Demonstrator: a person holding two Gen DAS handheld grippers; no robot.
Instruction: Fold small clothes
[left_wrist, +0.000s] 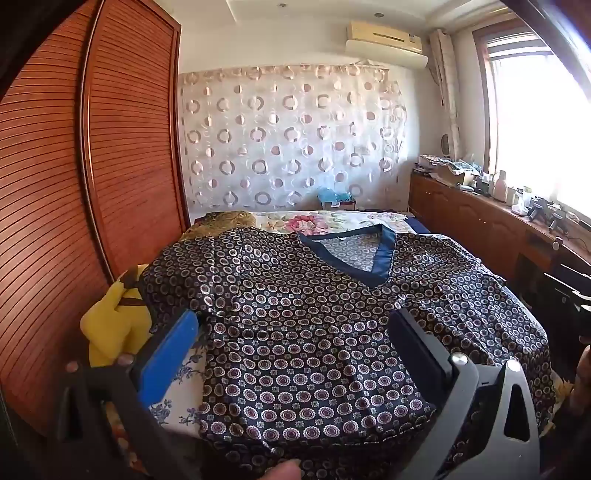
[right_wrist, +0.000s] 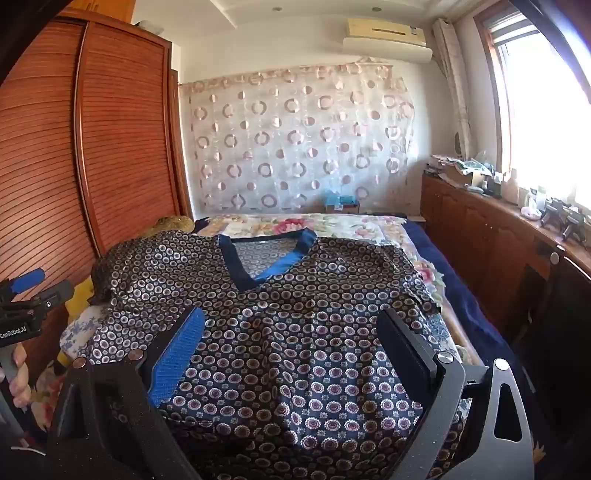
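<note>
Fabric lay flat: you had the patterned top (left_wrist: 295, 325) spread face-up on the bed (right_wrist: 332, 223), collar away from you, ready for folding. Your left hand-held gripper (left_wrist: 295, 332) and right hand-held gripper (right_wrist: 291, 339) hovered spread wide, apparently pinching nothing, near its hem.

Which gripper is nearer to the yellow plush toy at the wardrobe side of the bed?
Left. The left gripper, open, hovers over the shirt with the yellow plush toy just beside its blue pad. The right gripper, also open, sits farther toward the window side.
</note>
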